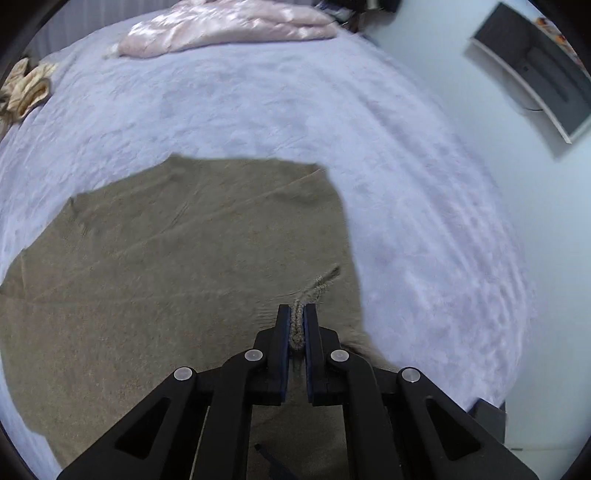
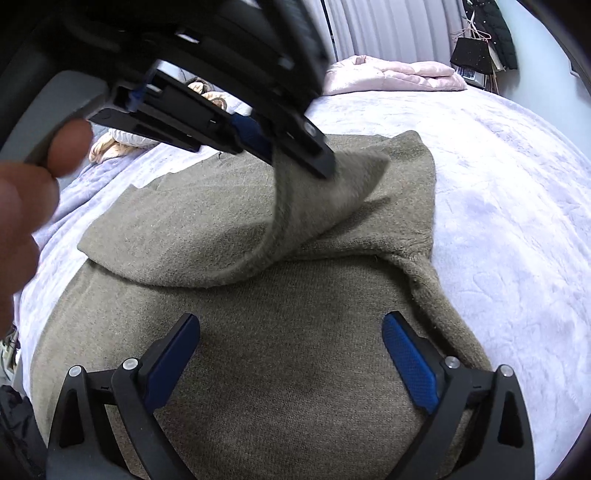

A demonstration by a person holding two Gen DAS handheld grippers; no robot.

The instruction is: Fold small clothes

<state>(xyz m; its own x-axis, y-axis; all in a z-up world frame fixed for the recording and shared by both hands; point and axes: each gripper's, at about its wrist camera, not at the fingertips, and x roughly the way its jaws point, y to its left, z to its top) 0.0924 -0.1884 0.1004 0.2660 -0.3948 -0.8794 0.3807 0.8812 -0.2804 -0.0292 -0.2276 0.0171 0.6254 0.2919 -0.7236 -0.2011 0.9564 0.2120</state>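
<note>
Fold half made. Left gripper (image 1: 297, 325) jaws clamped on sweater (image 2: 280, 369) edge, lifted over body; right gripper (image 2: 291, 332) jaws wide, empty above. Remaining: laying flap, further folds.

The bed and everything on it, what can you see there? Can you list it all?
bed cover: one, pale lilac, under everything
knitted garment: one, olive-brown, spread on the cover, one edge lifted
quilt: one, pink, far end of bed
crumpled cloth: one, cream, far left edge
wall screen: one, dark, on the wall
hanging clothes: dark, far corner
left tongs: shut on the garment's edge
right tongs: open above the garment
hand: one, holding the left tongs
</note>
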